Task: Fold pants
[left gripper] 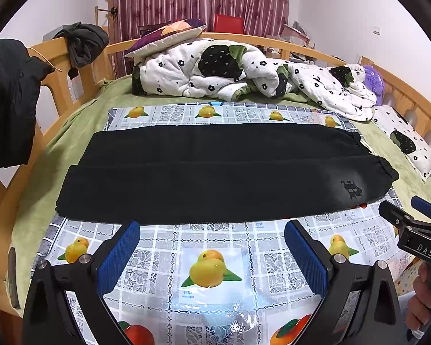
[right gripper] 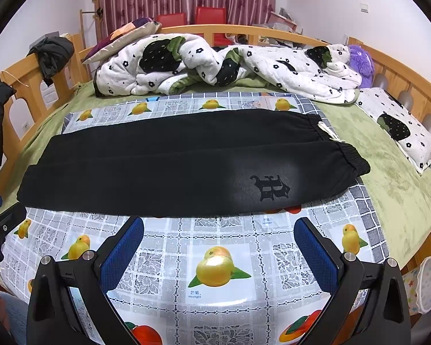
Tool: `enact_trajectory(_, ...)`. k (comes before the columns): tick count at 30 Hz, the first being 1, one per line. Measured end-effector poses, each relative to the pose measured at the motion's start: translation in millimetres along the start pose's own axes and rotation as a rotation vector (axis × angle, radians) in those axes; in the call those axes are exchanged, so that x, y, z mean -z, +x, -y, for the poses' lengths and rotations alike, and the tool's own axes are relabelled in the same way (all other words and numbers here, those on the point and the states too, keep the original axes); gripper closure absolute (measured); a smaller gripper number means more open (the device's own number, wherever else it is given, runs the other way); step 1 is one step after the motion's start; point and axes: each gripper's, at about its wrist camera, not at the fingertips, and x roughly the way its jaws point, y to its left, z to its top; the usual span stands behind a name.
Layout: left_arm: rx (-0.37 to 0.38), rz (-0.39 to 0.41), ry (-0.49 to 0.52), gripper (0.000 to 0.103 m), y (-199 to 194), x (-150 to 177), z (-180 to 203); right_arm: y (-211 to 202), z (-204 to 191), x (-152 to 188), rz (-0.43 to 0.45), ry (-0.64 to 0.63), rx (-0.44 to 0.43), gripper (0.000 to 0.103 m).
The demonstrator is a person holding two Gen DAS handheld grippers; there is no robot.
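Black pants (left gripper: 215, 169) (right gripper: 172, 161) lie flat across a fruit-print plastic cloth (left gripper: 212, 270) (right gripper: 224, 261) on the bed, legs side by side, elastic waistband at the right, cuffs at the left, a dark logo near the waist. My left gripper (left gripper: 212, 244) hovers open over the cloth just in front of the pants' near edge, holding nothing. My right gripper (right gripper: 218, 241) is likewise open and empty in front of the near edge. The right gripper (left gripper: 408, 215) also shows at the right edge of the left wrist view, held by a hand (left gripper: 422, 296).
A crumpled white quilt (left gripper: 244, 72) (right gripper: 215, 63) and pillows lie at the back of the bed. A wooden bed rail (left gripper: 60, 66) surrounds it, with dark clothes (left gripper: 8, 100) hung at the left. A purple plush toy (right gripper: 362, 60) sits at the far right.
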Motion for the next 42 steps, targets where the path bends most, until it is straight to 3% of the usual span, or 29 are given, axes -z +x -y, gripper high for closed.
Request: enact_trajectory(42, -0.008, -0.002, 0.01, 0.002, 1.4, 3.7, -1.1, 0.3, -0.3, 0.2, 0.001, 0.005, 0.0, 0.0)
